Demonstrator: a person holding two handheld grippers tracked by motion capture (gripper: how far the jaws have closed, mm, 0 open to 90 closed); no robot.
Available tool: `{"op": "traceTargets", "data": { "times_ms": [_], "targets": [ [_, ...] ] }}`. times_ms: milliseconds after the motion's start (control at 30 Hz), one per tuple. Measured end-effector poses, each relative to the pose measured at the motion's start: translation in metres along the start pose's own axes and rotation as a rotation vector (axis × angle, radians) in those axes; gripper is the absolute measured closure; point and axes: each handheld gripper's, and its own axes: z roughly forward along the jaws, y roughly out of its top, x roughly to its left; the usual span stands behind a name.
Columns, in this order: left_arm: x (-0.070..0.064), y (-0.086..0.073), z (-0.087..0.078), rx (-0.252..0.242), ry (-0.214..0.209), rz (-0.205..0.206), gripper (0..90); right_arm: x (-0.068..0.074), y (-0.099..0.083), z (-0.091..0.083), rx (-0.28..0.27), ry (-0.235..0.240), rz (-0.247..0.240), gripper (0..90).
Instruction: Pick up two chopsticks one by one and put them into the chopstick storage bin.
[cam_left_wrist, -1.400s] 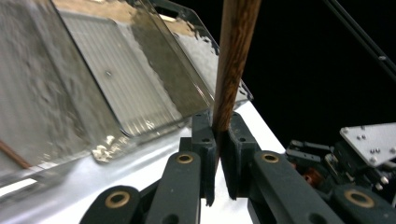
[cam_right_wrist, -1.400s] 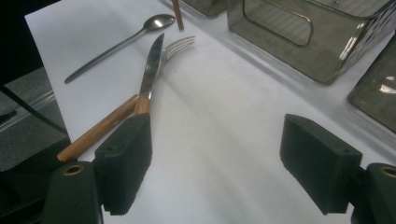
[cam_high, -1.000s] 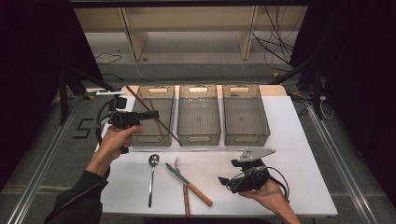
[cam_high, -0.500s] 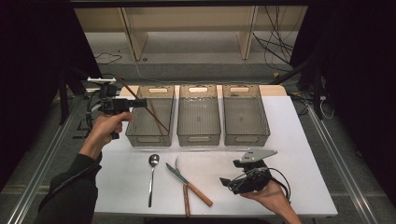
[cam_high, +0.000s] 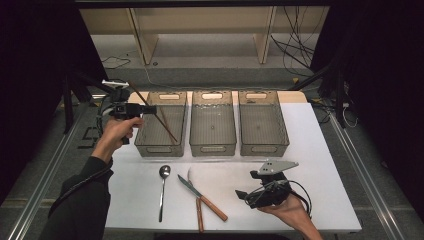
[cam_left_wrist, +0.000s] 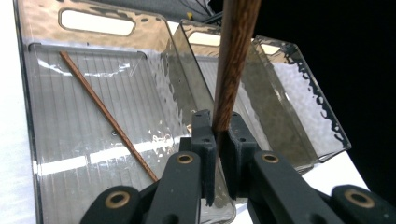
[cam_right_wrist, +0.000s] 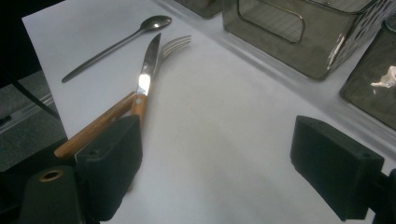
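My left gripper hovers at the left edge of the leftmost bin, shut on a dark wooden chopstick. In the left gripper view that chopstick rises steeply from between the jaws. A second chopstick lies slantwise on that bin's floor. My right gripper rests low at the near right of the table, jaws wide open and holding nothing. Left of it lie a wooden-handled knife, a fork and a spoon.
Three smoky clear bins stand in a row at the back; the middle bin and the right bin look bare. Spoon and knife lie on the white table near its front. Dark floor and cables surround it.
My left gripper has carried the chopstick farther back and to the left, higher over the leftmost bin's left edge. The right gripper has stayed where it was.
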Motion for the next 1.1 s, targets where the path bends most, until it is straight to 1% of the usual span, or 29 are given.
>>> {"op": "traceTargets", "data": {
  "times_ms": [67,133,300,400,467,600,733,1000,1100],
  "targets": [
    [0.001,-0.001,0.003,0.004,0.001,-0.003,84.1,0.000,0.000,0.000,-0.001,-0.001,-0.001,17.7],
    [0.001,-0.002,0.006,0.018,0.017,0.008,84.1,0.000,0.000,0.000,-0.004,0.000,-0.003,17.7],
    [0.002,-0.005,0.013,0.041,0.025,0.013,84.1,0.000,0.000,-0.001,-0.009,-0.002,-0.001,17.8],
    [0.003,-0.007,0.017,0.060,0.021,0.015,84.1,0.000,-0.001,-0.001,-0.009,0.000,-0.002,17.8],
    [0.003,-0.008,0.020,0.068,0.028,0.021,84.1,0.000,-0.001,-0.001,-0.009,0.001,0.000,17.8],
    [0.002,-0.009,0.025,0.085,0.027,0.022,84.1,-0.001,-0.001,-0.001,-0.008,0.001,0.000,17.8],
    [0.001,-0.010,0.028,0.097,0.015,0.024,84.0,0.000,-0.001,-0.001,-0.008,0.001,-0.001,17.8],
    [-0.001,-0.012,0.034,0.126,0.014,0.028,83.9,0.000,0.000,-0.002,-0.011,0.002,-0.001,17.9],
    [0.000,-0.013,0.036,0.138,0.020,0.030,83.8,0.000,0.000,-0.002,-0.009,0.003,-0.002,17.9]
  ]
}}
